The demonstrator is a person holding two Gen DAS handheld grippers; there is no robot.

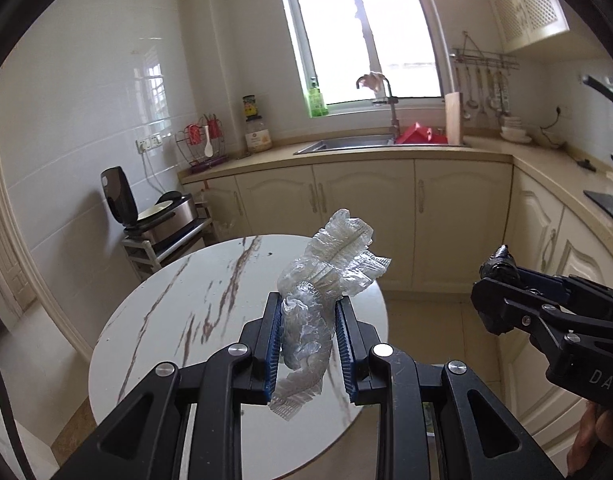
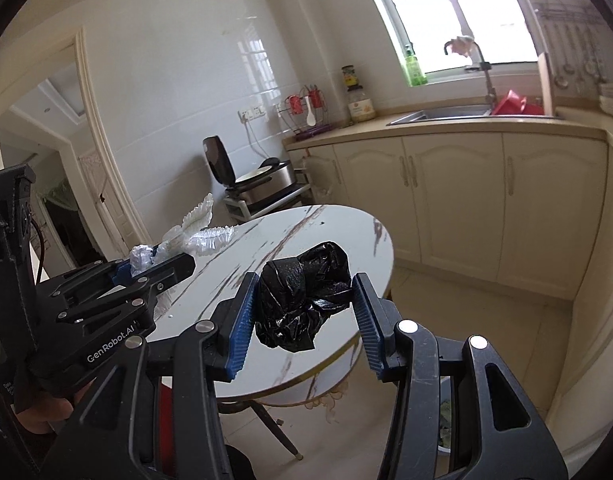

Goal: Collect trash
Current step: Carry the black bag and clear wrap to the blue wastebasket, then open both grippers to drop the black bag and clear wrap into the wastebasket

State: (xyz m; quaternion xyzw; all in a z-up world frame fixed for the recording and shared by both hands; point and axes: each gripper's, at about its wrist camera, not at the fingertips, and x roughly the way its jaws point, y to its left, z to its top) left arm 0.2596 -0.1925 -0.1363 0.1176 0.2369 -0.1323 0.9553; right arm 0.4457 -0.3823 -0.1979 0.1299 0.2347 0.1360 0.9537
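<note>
The clear crumpled plastic wrap (image 1: pixel 326 280) sits pinched between the blue pads of my left gripper (image 1: pixel 309 308), its ruffled end sticking up and a loose tail hanging below the jaws. The black crumpled bag (image 2: pixel 302 300) is clamped in my right gripper (image 2: pixel 304 300), jaws part-way in and pressing both sides of the wad. Both pieces hang in the air above the round marble table (image 1: pixel 174 312), not resting on it. I judge this the carrying step: both loads are picked up and need a bin. To do it well I keep both squeezes firm, since thin film slips easily, and I hold the tongs slightly nose-down so the dangling tail of wrap does not catch the table edge. I keep my two hands apart so the bundles do not snag on each other. Low at the right, beside the table leg, there may be a bin (image 2: pixel 446 420) with something greenish in it, though the view there is too cramped to be sure. Beyond are the cream cupboards (image 1: pixel 366 208) and the sink (image 1: pixel 346 145)
</note>
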